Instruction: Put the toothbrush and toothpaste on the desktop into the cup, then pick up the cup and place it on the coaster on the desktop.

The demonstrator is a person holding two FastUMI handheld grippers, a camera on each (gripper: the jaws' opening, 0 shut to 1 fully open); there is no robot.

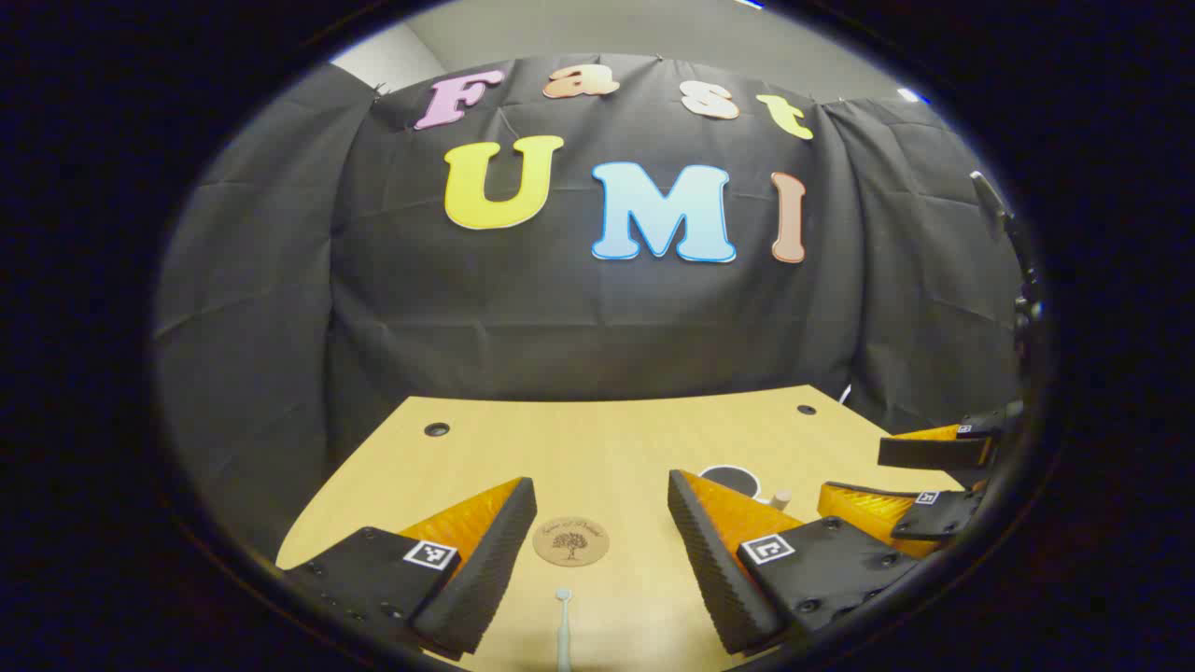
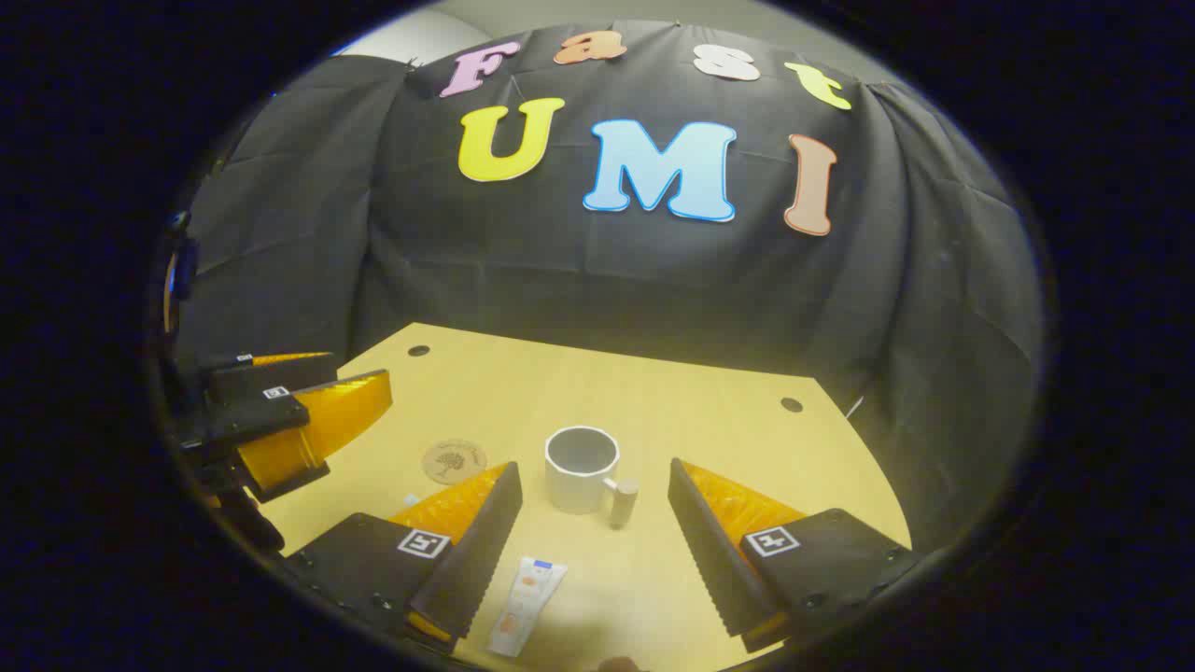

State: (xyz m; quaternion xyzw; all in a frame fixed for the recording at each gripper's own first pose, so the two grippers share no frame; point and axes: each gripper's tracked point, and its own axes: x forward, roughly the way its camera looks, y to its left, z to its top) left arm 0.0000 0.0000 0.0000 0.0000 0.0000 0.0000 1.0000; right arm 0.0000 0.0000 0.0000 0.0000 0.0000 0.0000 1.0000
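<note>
Left gripper (image 1: 602, 551) fingers spread wide, empty, hovering over the desktop (image 1: 616, 448). Toothbrush (image 1: 563, 630) lies just ahead between them: thin, light, stiff, sits flat, so pinch mid-handle. Coaster (image 1: 570, 541) beyond it.

Right gripper (image 2: 595, 537) also wide apart, empty. Toothpaste tube (image 2: 527, 605) lies by its left finger: soft, light, probably slick; grip across the body. Grey cup (image 2: 582, 469) upright ahead, empty as far as visible, with side handle (image 2: 624, 501); rigid, take it by the wall.
</note>
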